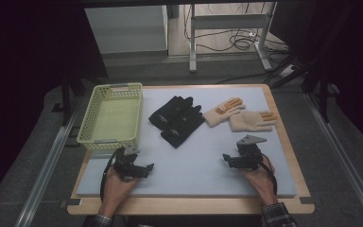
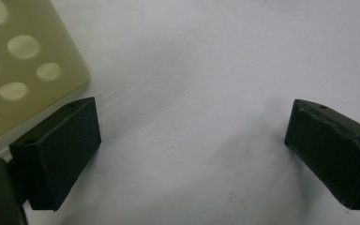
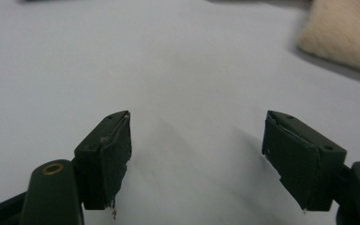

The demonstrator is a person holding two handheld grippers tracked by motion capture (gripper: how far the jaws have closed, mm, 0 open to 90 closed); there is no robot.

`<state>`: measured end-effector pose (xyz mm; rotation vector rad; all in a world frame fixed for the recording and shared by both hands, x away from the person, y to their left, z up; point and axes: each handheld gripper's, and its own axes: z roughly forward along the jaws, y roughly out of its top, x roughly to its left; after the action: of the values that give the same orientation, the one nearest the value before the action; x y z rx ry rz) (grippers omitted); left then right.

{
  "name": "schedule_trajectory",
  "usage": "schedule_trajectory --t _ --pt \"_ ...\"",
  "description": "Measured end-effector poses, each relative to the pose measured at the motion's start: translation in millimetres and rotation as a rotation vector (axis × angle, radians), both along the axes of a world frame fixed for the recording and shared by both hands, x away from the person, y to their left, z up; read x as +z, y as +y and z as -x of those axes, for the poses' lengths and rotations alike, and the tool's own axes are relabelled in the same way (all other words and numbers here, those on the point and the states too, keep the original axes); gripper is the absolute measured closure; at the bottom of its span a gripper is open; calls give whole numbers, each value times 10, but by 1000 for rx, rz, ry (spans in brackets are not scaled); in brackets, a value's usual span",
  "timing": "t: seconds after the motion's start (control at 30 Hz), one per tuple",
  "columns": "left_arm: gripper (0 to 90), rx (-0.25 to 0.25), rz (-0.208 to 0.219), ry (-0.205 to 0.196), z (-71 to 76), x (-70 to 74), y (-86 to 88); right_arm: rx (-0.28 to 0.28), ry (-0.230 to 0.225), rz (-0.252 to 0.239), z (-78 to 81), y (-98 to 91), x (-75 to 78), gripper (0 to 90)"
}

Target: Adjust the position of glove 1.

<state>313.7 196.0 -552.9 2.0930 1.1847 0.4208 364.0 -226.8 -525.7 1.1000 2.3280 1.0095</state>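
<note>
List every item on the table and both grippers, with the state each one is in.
Basket: upright, nothing in it.
Black gloves: lying flat, overlapping, untouched.
Beige gloves: lying flat side by side, untouched.
Left gripper: jaws open over bare mat beside the basket's corner, holding nothing.
Right gripper: jaws open, nothing between them, a beige glove ahead.

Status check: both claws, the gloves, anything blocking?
Left claw open, empty, beside basket. Right claw open, empty. Beige gloves and black gloves untouched on mat. Path clear.
</note>
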Motion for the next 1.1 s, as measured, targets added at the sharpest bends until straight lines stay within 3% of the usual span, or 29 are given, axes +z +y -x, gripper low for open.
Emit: schedule_trajectory --t 0.13,0.27,0.43,1.1 --pt "40 0 0 0 0 0 0 13 2 -21 -69 135 49 245" --pt "40 0 1 0 0 0 0 36 -10 -3 -143 295 85 265" --pt "41 0 0 -1 1 0 0 61 8 -30 -253 452 103 302" --pt "41 -2 0 -2 1 0 2 140 18 -33 -741 1186 148 533"
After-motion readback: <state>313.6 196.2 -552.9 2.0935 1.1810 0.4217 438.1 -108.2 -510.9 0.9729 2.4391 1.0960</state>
